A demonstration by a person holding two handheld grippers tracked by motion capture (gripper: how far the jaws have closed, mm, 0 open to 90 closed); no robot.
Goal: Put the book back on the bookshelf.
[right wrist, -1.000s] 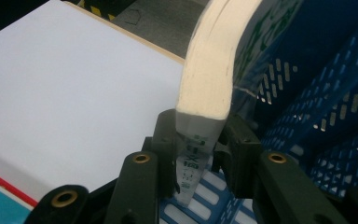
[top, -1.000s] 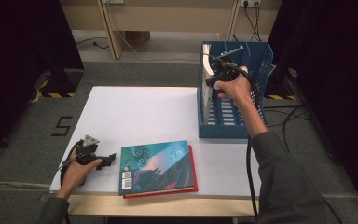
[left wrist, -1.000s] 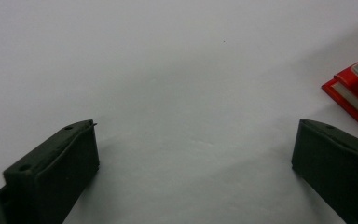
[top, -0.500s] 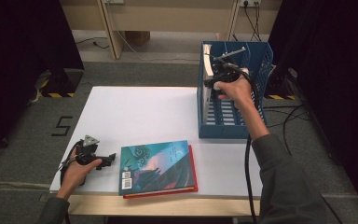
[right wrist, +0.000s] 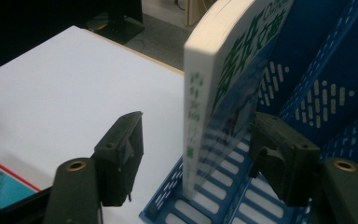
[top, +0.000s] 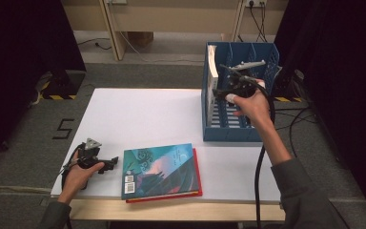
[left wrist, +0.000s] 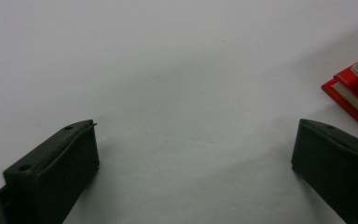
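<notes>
A white paperback (top: pixel 212 71) with green lettering (right wrist: pixel 205 93) stands upright in the leftmost slot of the blue slotted rack (top: pixel 262 57) (right wrist: pixel 317 70). My right gripper (top: pixel 218 93) (right wrist: pixel 196 135) straddles the book's near edge. Its jaws have just been opening, and the book stands between them with neither pad pressing on it. My left gripper (top: pixel 109 163) (left wrist: pixel 193 149) rests open on the white table near the front left, with nothing between its jaws. Just to its right a teal picture book (top: pixel 159 169) lies flat on a red book (top: pixel 198 191) (left wrist: pixel 349 98).
The white table (top: pixel 138 114) stretches bare between the rack and the stacked books. The rack's other slots (top: pixel 248 114) stand to the right of the paperback. Cables (top: pixel 257 181) trail from the right gripper over the table's front edge. Dark curtains flank both sides.
The right hand has drawn back a little from the rack toward the near side, and its hold on the paperback has loosened. The left hand and the stacked books have not moved.
</notes>
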